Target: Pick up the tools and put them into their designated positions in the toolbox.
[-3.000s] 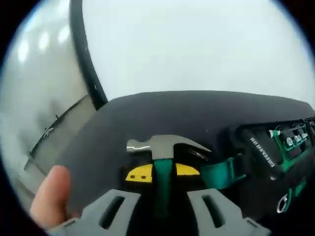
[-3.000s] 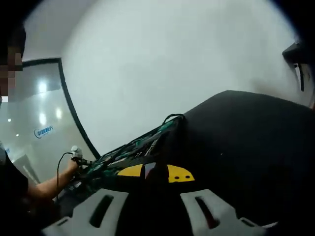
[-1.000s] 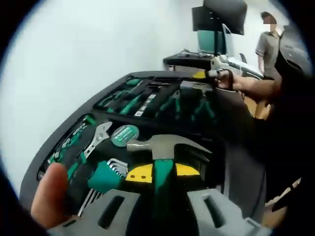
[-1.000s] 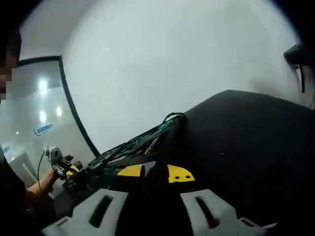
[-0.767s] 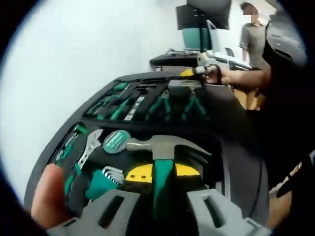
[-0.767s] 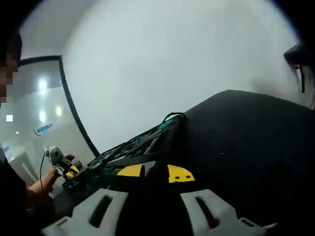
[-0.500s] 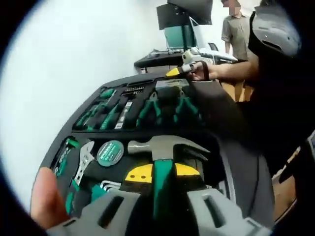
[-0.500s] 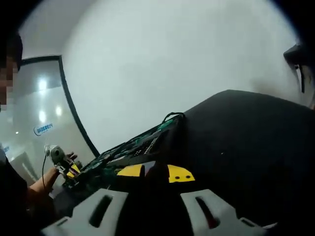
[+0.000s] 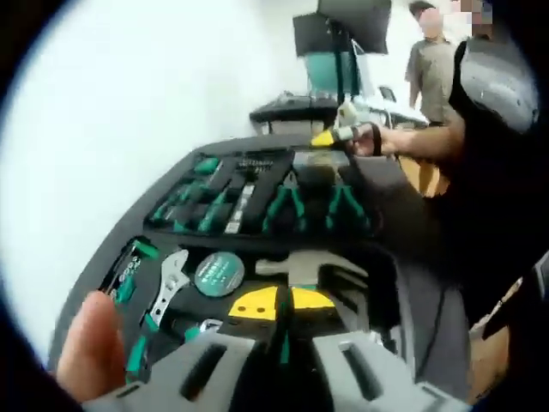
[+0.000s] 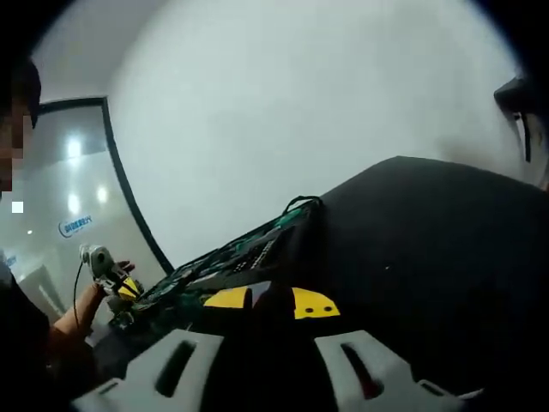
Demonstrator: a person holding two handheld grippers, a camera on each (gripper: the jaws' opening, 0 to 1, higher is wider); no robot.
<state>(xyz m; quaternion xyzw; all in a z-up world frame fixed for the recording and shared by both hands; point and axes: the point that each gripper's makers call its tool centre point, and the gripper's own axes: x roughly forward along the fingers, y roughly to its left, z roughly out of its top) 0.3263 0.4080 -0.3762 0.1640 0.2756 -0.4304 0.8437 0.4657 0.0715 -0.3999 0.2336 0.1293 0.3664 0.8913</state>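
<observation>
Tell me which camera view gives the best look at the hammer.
The left gripper view: the hammer sits just ahead of the left gripper, its steel head over the toolbox tray and its green handle between the fingers. In the right gripper view the toolbox appears edge-on and I cannot make out the hammer.

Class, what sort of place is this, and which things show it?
Probably an office or lab workroom: a monitor on a desk, a glass partition, and an open toolbox on a table.

Green-handled hammer [image 9: 296, 273] over open black toolbox [image 9: 390, 225], tools slotted
</observation>
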